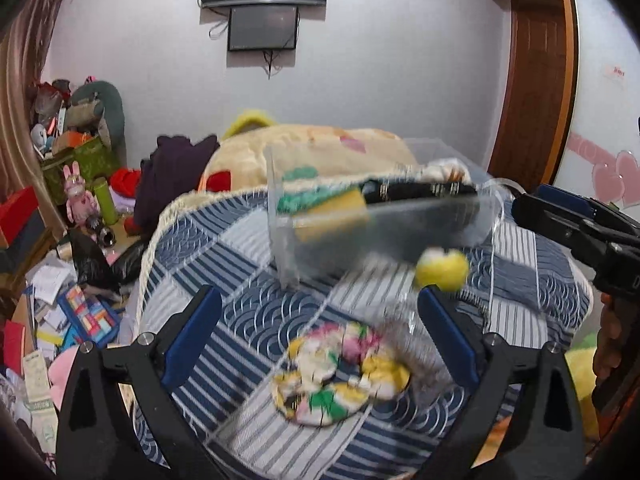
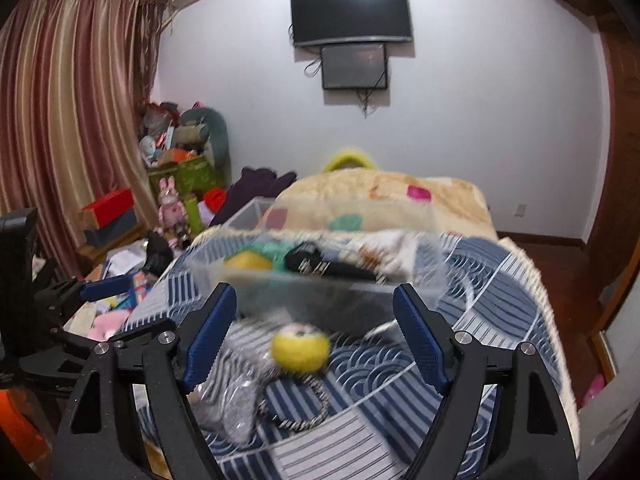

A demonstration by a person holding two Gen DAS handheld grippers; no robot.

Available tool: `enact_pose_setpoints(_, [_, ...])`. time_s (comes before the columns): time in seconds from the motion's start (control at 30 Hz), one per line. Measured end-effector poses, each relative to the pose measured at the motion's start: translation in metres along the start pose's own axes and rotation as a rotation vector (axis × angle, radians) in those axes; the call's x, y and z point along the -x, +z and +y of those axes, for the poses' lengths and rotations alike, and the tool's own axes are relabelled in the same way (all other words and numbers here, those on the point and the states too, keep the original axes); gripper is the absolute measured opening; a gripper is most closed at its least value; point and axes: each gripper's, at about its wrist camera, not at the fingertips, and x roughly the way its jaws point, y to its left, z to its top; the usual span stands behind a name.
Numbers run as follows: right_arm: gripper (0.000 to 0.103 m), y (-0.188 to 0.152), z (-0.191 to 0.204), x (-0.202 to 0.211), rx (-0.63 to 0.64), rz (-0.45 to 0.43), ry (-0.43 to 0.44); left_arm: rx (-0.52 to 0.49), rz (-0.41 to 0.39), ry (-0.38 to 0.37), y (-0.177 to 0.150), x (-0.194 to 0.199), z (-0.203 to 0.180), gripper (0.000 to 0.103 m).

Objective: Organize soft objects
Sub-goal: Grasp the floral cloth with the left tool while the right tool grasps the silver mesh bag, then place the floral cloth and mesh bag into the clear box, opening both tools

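On the bed, spread with a blue-and-white patchwork quilt (image 1: 248, 264), stands a clear plastic storage box (image 1: 280, 216) toward the far middle of the quilt. Inside it lie a yellow-and-green sponge (image 1: 332, 204), a black flat packet with white lettering (image 1: 420, 192) and a white fluffy thing that is too blurred to name.

Nearer the foot of the bed, outside the box, three soft things remain. A small yellow plush ball with a white face (image 2: 300, 350) sits just in front of the box, and a black-and-white braided cord loop (image 2: 304, 420) hangs from it onto the quilt. A grey fuzzy cloth (image 2: 236, 408) lies beside the loop, and a floral patterned fabric bundle (image 1: 340, 372) rests closest to the quilt's near edge.

The left gripper (image 1: 320, 336) hovers over the floral bundle with its fingers wide apart, holding nothing. The right gripper (image 2: 316, 344) points at the yellow ball, its fingers likewise spread and empty.

All three loose things look light and limp, so they should squash and not slip. The ball is probably best pinched across its round body, since the cord would let it swing. The bundle and cloth likely need a pinch into a thick fold near their middle, so that trailing ends do not catch the box rim.
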Motion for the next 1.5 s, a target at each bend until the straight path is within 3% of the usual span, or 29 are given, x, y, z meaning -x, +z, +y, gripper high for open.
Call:
enact_pose_setpoints(0.3, [0.076, -0.032, 0.022, -0.022, -0.010, 0.115, 0.106, 0.027, 0.069, 0.001, -0.034, -0.008, 0.010, 0.100])
enact_pose_setpoints(0.43, [0.062, -0.041, 0.030, -0.034, -0.007, 0.174, 0.148, 0.043, 0.080, -0.012, -0.041, -0.011, 0.013, 0.100])
enact_pose_setpoints(0.5, [0.053, -0.047, 0.034, -0.042, -0.002, 0.213, 0.171, 0.050, 0.092, -0.016, -0.045, -0.015, 0.013, 0.094])
enact_pose_setpoints(0.67, [0.035, -0.056, 0.037, -0.054, 0.010, 0.275, 0.199, 0.059, 0.143, -0.063, -0.054, -0.030, 0.010, 0.068])
enact_pose_setpoints(0.7, [0.033, -0.057, 0.038, -0.053, 0.015, 0.272, 0.201, 0.055, 0.133, -0.062, -0.055, -0.029, 0.009, 0.067])
enact_pose_setpoints(0.77, [0.025, -0.057, 0.040, -0.049, 0.028, 0.262, 0.197, 0.041, 0.125, -0.085, -0.055, -0.027, 0.005, 0.051])
enact_pose_setpoints(0.93, [0.021, -0.053, 0.038, -0.038, 0.037, 0.209, 0.167, 0.014, 0.115, -0.123, -0.054, -0.022, -0.002, 0.025])
enact_pose_setpoints(1.17, [0.021, -0.035, 0.015, -0.015, -0.013, 0.123, 0.137, 0.041, 0.074, -0.142, -0.041, -0.012, 0.002, 0.021])
enact_pose_setpoints(1.5, [0.021, -0.014, -0.011, 0.012, -0.060, 0.015, 0.056, 0.053, -0.054, -0.152, 0.000, 0.011, 0.003, 0.021])
